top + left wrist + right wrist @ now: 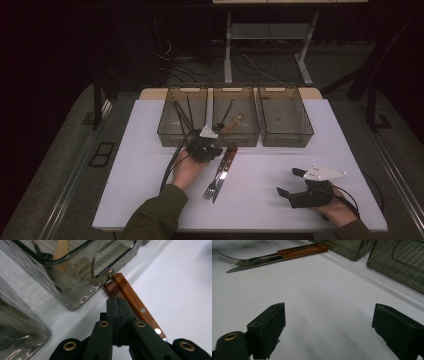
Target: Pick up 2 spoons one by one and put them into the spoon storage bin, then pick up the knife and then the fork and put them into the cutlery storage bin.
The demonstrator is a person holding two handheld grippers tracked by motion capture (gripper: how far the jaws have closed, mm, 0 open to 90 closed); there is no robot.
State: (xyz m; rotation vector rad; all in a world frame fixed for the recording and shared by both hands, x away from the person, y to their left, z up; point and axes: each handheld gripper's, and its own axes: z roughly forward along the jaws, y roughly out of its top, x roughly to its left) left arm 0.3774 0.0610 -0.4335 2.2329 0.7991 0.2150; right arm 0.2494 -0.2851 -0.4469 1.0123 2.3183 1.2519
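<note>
Tabletop (310,165): knife handle (132,298) beside left gripper (117,308)

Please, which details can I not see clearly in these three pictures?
- Left gripper view: the shut left gripper hides part of the wooden handles; whether it touches them cannot be told.
- High view: items in the middle bin are too small and dark to name.
- Right gripper view: the right bin is cut off by the edge.

high view overhead; both gripper views low, sharing the fork (211,190).
</note>
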